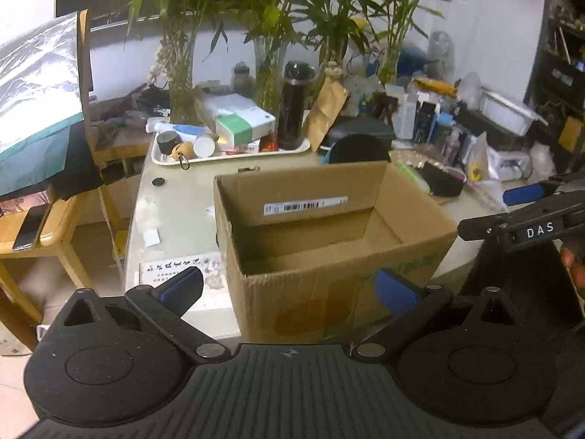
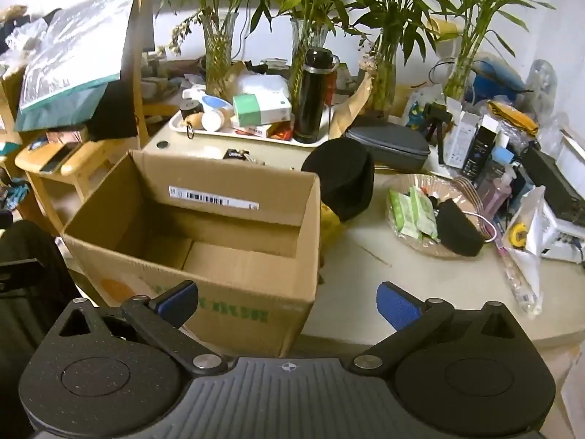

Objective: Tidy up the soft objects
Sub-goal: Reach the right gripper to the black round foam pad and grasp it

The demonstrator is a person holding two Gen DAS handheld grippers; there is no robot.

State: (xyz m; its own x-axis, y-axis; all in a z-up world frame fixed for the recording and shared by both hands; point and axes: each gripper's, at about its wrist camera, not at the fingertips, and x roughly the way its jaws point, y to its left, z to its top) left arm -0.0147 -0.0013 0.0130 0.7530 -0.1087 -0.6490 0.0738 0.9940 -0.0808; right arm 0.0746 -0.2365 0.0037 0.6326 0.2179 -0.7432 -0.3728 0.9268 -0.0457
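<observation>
An open cardboard box (image 1: 340, 274) (image 2: 219, 292) stands on the pale table with nothing visible inside it. A black soft round thing (image 2: 340, 183) (image 1: 360, 148) sits just behind the box's right corner. A smaller black soft piece (image 2: 457, 232) lies in a clear dish (image 2: 420, 183) with green packets (image 2: 411, 212). My left gripper (image 1: 289, 287) hovers open before the box's near wall, holding nothing. My right gripper (image 2: 287, 301) is open too, over the box's near right corner. The right gripper's body (image 1: 526, 226) shows at the right edge of the left wrist view.
A white tray (image 2: 256, 135) with a black flask (image 2: 312, 95), boxes and tubes stands behind the box. Vases of bamboo (image 2: 384, 73) line the wall. Clutter of bottles and bags (image 2: 512, 168) fills the right. A wooden chair (image 1: 40, 226) with a phone stands left.
</observation>
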